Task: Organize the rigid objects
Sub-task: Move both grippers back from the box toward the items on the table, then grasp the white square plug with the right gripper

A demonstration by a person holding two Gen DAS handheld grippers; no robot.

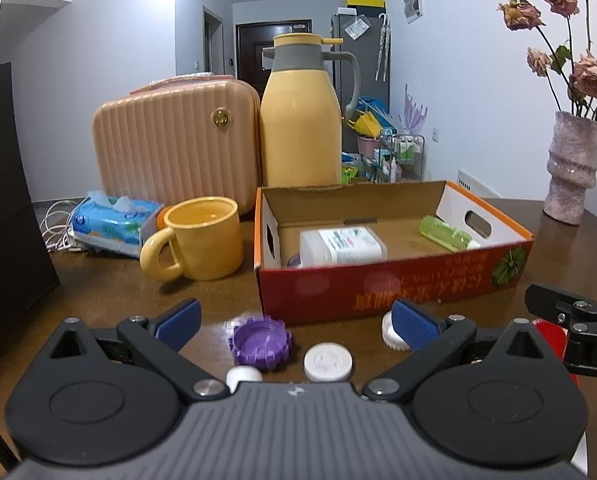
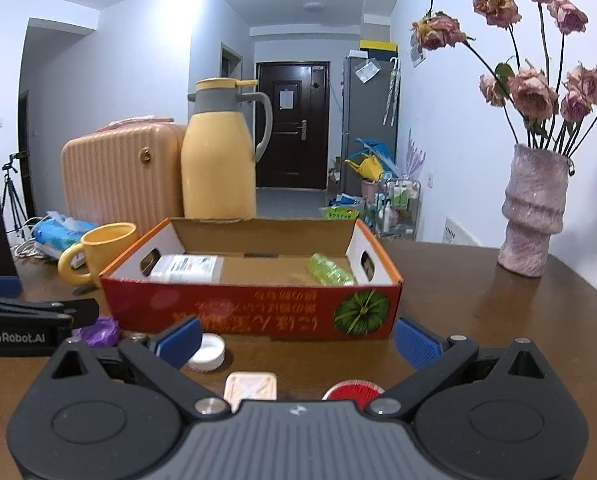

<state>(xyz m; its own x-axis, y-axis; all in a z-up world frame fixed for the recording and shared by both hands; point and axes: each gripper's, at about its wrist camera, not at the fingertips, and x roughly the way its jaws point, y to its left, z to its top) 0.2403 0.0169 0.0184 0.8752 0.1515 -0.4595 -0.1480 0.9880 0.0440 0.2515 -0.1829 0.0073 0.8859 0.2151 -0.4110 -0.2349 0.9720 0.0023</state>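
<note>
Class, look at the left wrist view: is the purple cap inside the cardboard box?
No, the purple cap lies on the table in front of the cardboard box.

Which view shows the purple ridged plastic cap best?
The left wrist view: the purple ridged plastic cap lies whole on the table, open side up, between the open left claw's fingers. In the right wrist view it is blurred and partly hidden behind the other claw.

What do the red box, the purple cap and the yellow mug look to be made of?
Red box: corrugated cardboard, by the brown inside, folded flaps and punched handle holes; the printed outside is slightly glossy. Purple cap: moulded plastic, by its notched rim and soft sheen. Yellow mug: probably glazed ceramic, thick-walled with a smooth satin surface, though enamel or plastic cannot be excluded.
</note>
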